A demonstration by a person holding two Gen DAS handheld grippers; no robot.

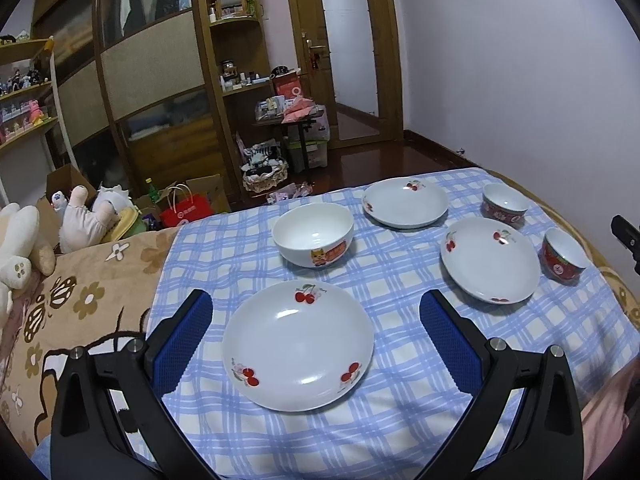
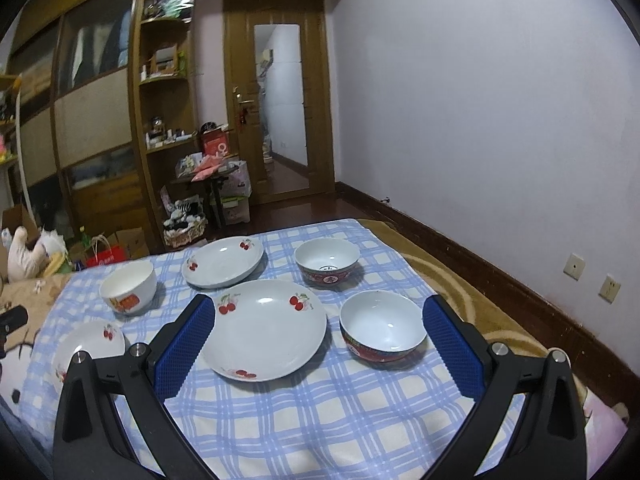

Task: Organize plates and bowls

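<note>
A: Nothing lifted yet. Left gripper (image 1: 316, 336) spread, hovering over the near cherry plate (image 1: 298, 346) on the checked cloth (image 1: 400, 420).

B: Right gripper (image 2: 318, 340) spread too. Next: pinch a rim, stack plates.

Dishes spread out on a blue-and-white checked cloth (image 1: 400, 400)

Left gripper (image 1: 316, 312) hangs wide open over the nearest white cherry-print plate (image 1: 298, 346); a white cartoon-print bowl (image 1: 313, 234) sits just behind, two more cherry plates and two red bowls off right.
</note>
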